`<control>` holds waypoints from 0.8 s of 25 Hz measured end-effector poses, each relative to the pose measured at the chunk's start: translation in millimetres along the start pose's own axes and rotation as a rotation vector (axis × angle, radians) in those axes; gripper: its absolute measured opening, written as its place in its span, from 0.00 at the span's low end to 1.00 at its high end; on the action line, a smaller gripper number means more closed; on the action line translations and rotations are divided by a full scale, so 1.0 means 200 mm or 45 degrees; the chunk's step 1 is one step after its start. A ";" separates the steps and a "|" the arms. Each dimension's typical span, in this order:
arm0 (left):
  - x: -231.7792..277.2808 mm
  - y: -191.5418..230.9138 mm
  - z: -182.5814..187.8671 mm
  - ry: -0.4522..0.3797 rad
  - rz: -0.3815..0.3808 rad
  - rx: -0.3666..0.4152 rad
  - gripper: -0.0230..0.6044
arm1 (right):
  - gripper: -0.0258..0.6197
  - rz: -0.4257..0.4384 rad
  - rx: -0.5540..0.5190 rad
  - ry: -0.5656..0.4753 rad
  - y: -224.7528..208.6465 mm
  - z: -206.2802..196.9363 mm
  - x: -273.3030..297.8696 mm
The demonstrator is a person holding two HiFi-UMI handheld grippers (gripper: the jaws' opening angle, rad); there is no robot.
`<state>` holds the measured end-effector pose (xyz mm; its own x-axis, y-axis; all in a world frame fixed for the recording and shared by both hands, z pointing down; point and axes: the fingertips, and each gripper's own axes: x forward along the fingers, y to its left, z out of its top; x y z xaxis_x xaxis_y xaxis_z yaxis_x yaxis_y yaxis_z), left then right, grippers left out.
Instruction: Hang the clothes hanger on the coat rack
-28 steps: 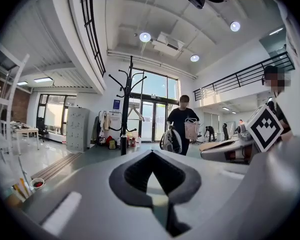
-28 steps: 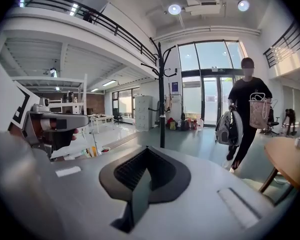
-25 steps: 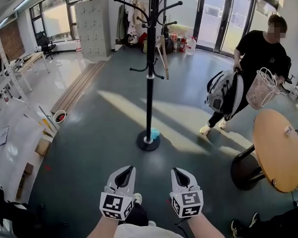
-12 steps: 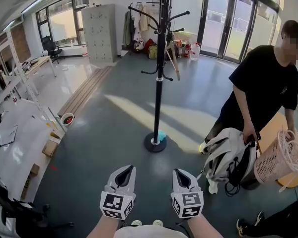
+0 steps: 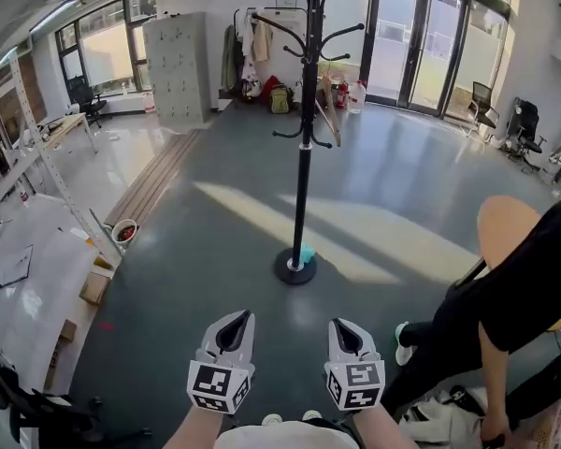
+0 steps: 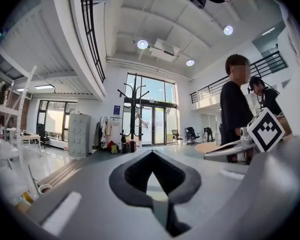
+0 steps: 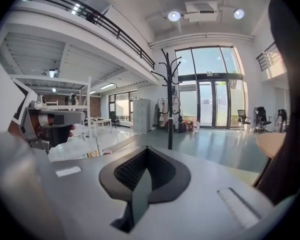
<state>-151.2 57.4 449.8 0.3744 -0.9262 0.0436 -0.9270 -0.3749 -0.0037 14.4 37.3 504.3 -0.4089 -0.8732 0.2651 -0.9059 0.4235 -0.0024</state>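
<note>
Trouble could come from the person (image 5: 505,316) bending just right of my right fingers (image 5: 344,337), since I might bump them, and from having no hanger: my left fingers (image 5: 232,333) and right fingers are both squeezed shut on nothing. The coat rack (image 5: 304,157) stands far ahead of my fingertips, about in line with the gap between them, and I see no hanger anywhere. The small bowl (image 5: 124,233) far left of my left fingers seems to hold something red; the white bag (image 5: 439,421) hides its inside.

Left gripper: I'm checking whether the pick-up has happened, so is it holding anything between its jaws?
No, the left gripper has its jaws together with nothing between them.
</note>
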 end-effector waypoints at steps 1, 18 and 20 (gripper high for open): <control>-0.01 0.01 0.00 -0.003 -0.003 0.000 0.04 | 0.08 -0.003 0.001 -0.001 0.02 0.00 0.00; -0.08 0.11 0.03 -0.043 -0.045 0.002 0.04 | 0.08 -0.038 0.003 -0.026 0.14 0.06 -0.02; -0.06 0.10 0.03 -0.038 -0.046 0.002 0.04 | 0.08 -0.038 0.006 -0.021 0.12 0.05 -0.01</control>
<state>-173.5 61.2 442.9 0.4084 -0.9127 0.0136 -0.9128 -0.4085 -0.0039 -8.2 47.6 493.1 -0.3837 -0.8892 0.2491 -0.9181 0.3963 0.0007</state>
